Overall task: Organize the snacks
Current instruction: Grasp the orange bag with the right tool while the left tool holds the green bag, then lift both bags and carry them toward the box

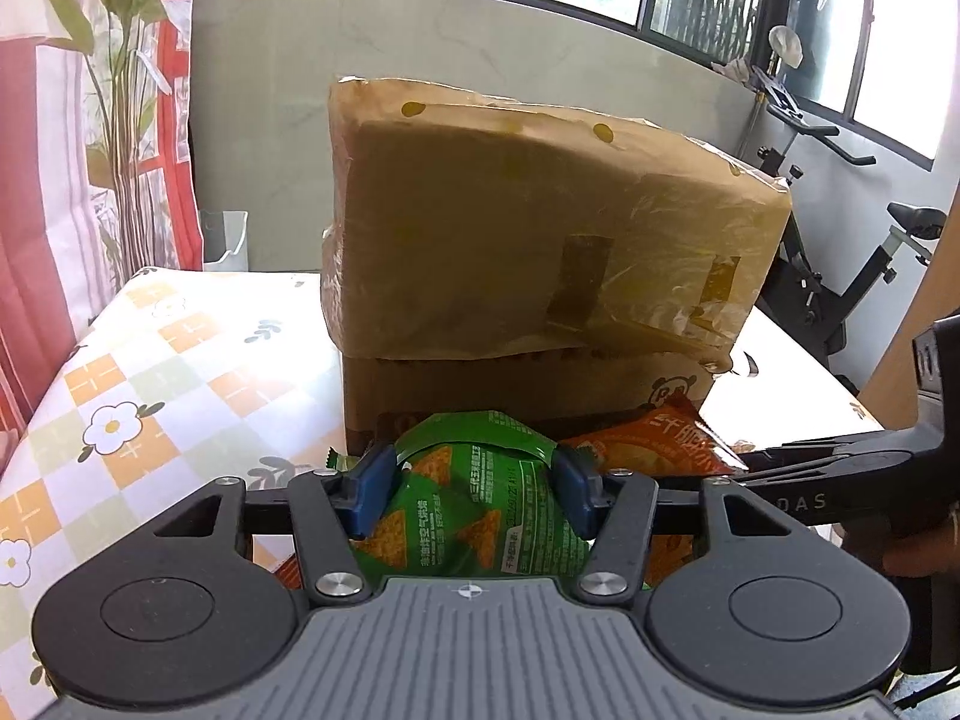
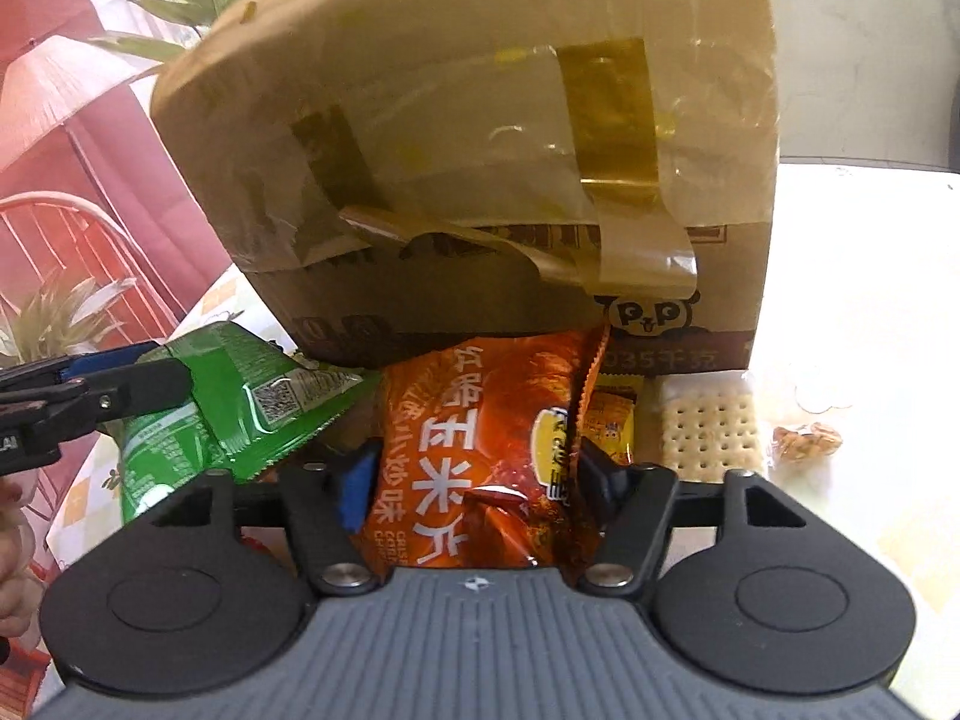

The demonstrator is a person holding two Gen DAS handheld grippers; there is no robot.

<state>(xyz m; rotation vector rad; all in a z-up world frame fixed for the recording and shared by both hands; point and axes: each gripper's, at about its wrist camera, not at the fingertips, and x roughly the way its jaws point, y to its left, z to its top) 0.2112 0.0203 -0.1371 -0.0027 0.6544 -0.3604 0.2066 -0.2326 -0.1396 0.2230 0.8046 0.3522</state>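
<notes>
My left gripper (image 1: 474,480) is shut on a green corn-chip bag (image 1: 480,516), its blue pads pressing both sides; the bag also shows in the right wrist view (image 2: 234,414). My right gripper (image 2: 474,474) is shut on an orange corn-chip bag (image 2: 480,450), which also shows in the left wrist view (image 1: 654,444). Both bags sit just in front of a taped cardboard box (image 1: 540,252) with its flap raised; the box fills the right wrist view (image 2: 480,150).
A cracker pack (image 2: 711,429), a small yellow packet (image 2: 612,426) and a small nut packet (image 2: 804,441) lie by the box. The flowered tablecloth (image 1: 150,396) stretches left. An exercise bike (image 1: 840,276) stands behind on the right, and a curtain (image 1: 78,150) hangs left.
</notes>
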